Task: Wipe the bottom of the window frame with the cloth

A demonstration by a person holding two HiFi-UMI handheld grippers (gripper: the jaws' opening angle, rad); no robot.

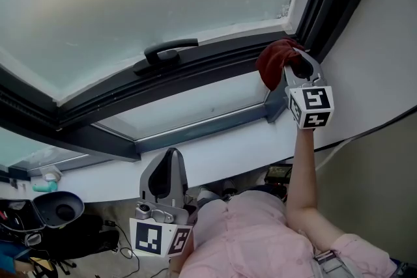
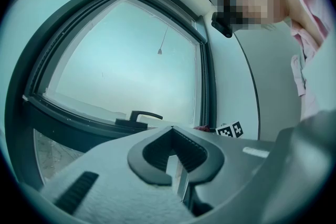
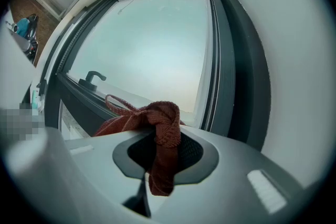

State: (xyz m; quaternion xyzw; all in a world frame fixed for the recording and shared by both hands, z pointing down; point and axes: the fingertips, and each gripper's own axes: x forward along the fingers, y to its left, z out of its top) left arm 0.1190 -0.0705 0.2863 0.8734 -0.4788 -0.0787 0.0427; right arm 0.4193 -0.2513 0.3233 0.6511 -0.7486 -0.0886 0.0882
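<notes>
A dark red cloth (image 1: 272,62) is bunched against the right end of the window's dark bottom frame (image 1: 208,68), in the corner by the side frame. My right gripper (image 1: 295,56) is raised there and shut on the cloth. In the right gripper view the cloth (image 3: 160,118) hangs out between the jaws of the right gripper (image 3: 167,136). My left gripper (image 1: 171,153) is held low in front of the white sill, shut with nothing in it. In its own view the left gripper (image 2: 171,131) points up at the glass.
A black window handle (image 1: 171,50) sits mid-frame, left of the cloth. Below runs a white sill (image 1: 228,150); a white wall (image 1: 384,55) closes the right side. A black round object (image 1: 58,208) and clutter lie at the lower left.
</notes>
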